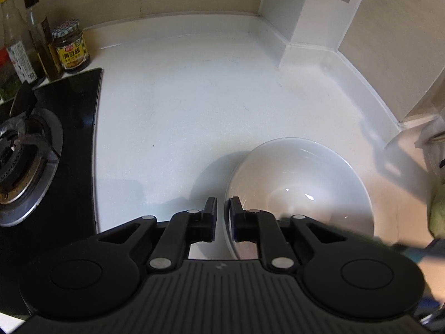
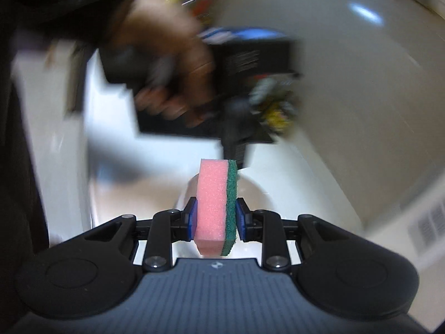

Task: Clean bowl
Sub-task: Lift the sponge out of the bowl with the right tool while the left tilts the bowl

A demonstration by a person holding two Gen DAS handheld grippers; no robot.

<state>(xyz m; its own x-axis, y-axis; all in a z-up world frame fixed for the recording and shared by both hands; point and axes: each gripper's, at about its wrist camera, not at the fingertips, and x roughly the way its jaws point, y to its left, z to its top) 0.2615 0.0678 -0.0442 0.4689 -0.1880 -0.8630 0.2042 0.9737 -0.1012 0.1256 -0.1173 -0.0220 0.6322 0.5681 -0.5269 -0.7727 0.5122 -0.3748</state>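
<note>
White counter [image 1: 180, 105], wall corner at back. On it: bowl [image 1: 300, 178] at front right, black hob [image 1: 75, 105] set in at left, behind it a jar [image 1: 71, 46] and two bottles [image 1: 41, 39].

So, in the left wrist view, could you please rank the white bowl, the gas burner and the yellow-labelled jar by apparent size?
1. white bowl, though it sits nearest the camera
2. gas burner, partly cut off at the edge
3. yellow-labelled jar
</note>
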